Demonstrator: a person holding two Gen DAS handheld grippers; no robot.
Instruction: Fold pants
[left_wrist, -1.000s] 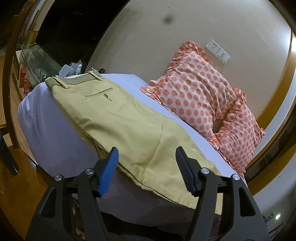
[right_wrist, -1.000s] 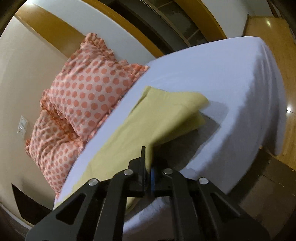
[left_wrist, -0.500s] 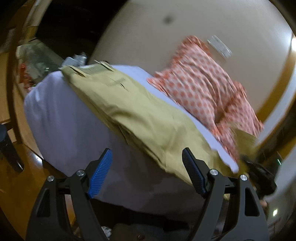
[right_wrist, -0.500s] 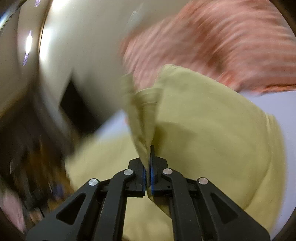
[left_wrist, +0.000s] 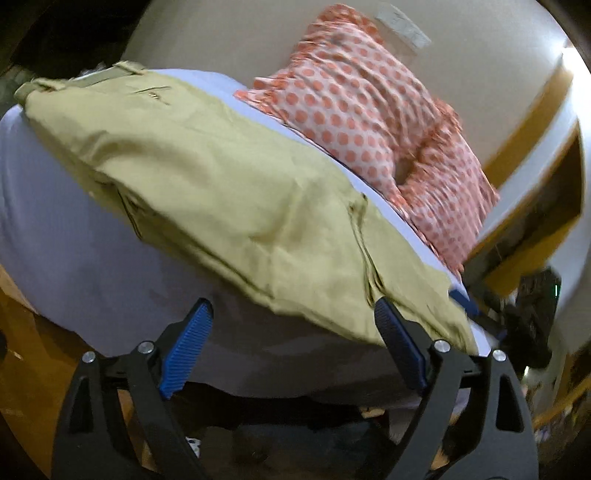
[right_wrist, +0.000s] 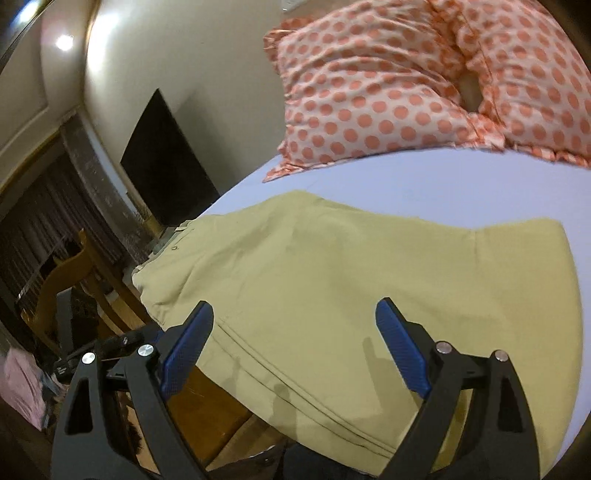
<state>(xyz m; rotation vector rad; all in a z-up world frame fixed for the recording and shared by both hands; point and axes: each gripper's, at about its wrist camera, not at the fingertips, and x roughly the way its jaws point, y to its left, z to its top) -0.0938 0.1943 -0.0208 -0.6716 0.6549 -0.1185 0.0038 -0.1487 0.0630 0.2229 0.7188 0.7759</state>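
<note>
The khaki pants (left_wrist: 207, 184) lie on the white bed sheet (left_wrist: 66, 251), folded over once, with the waistband and back pocket at the far left in the left wrist view. The leg end lies on top near the fold. The pants also fill the middle of the right wrist view (right_wrist: 332, 280). My left gripper (left_wrist: 291, 350) is open and empty, just off the bed's near edge below the pants. My right gripper (right_wrist: 295, 350) is open and empty, hovering over the near edge of the folded pants.
Two orange polka-dot pillows (left_wrist: 369, 110) lie against the wall behind the pants, also seen in the right wrist view (right_wrist: 424, 81). A wooden chair (right_wrist: 70, 273) and wooden floor (right_wrist: 207, 406) lie left of the bed. A dark panel (right_wrist: 166, 162) stands by the wall.
My right gripper carried the pant leg end over onto the upper part, then opened and let go. My left gripper stayed open and shifted a little nearer the bed edge.
</note>
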